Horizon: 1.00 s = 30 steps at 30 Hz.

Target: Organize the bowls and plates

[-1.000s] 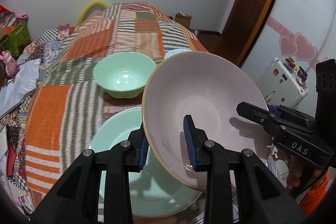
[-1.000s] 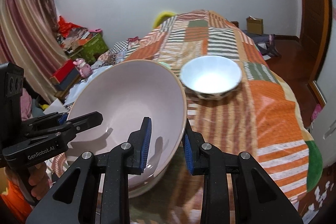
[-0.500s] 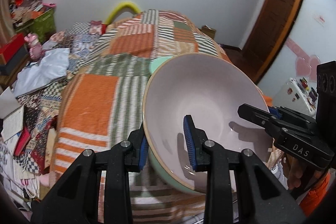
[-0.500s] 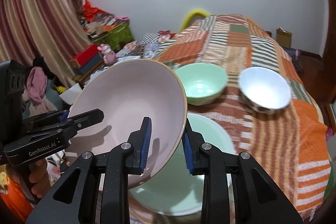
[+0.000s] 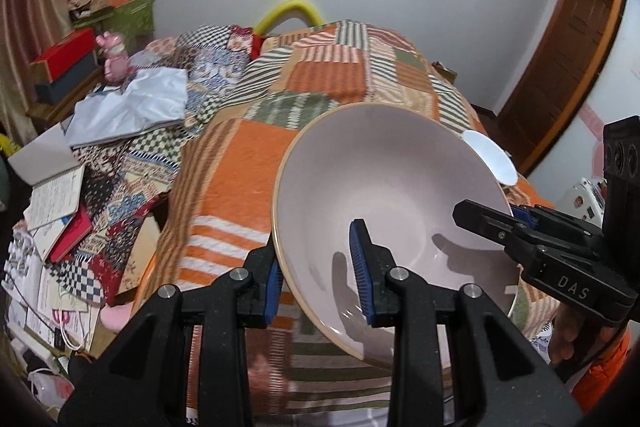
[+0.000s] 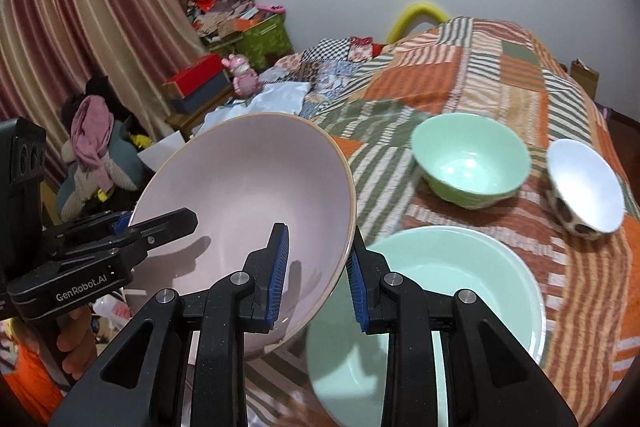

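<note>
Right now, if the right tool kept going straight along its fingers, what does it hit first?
Probably the large green plate on the patchwork blanket, just past the right tool, which is clamped on the pink bowl rim. Depth is uncertain.

Left tool [image 5: 318, 285]: black plastic arms, blue ribbed pads, silver screws; white "GenRobot.AI" lettering on side. Right tool [image 6: 316, 267]: same black build, blue pads, silver screws; "DAS" printed on side. Black camera blocks with round lenses. Orange sleeve [image 5: 600, 371] worn.
</note>
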Each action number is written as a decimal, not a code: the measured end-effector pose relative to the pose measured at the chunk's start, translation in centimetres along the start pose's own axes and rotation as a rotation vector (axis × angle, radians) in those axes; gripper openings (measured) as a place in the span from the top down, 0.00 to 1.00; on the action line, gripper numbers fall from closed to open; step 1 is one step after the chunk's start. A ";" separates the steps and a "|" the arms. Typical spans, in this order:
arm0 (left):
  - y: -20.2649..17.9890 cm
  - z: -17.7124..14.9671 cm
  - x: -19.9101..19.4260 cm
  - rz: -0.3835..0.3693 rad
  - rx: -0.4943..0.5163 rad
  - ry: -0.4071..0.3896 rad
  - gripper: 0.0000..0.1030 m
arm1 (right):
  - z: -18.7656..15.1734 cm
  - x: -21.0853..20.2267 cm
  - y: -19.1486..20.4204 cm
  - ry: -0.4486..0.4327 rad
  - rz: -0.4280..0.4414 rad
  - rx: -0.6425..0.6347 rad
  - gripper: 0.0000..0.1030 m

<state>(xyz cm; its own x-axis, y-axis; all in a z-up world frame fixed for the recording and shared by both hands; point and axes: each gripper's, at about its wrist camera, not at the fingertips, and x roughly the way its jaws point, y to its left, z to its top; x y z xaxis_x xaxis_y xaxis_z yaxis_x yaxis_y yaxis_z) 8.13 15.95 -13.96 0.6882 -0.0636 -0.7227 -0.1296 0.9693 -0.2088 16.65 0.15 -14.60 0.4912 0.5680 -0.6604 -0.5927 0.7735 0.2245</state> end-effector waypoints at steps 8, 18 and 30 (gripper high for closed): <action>3.5 -0.7 1.3 0.021 -0.054 0.034 0.70 | -0.1 3.1 1.3 0.064 0.014 -0.016 0.75; 6.3 -2.2 4.1 0.025 -0.108 0.114 0.70 | -1.4 7.2 1.7 0.191 0.004 -0.042 0.75; 7.5 -2.9 5.6 0.051 -0.129 0.137 0.70 | -1.2 7.3 1.2 0.209 -0.025 -0.076 0.75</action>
<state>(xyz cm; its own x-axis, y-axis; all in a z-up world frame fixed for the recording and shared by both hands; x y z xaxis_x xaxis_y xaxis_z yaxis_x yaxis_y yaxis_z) 8.95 22.16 -21.48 0.5757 -0.0560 -0.8158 -0.2577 0.9344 -0.2460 18.75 4.87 -20.02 0.3679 0.4720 -0.8011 -0.6323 0.7587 0.1566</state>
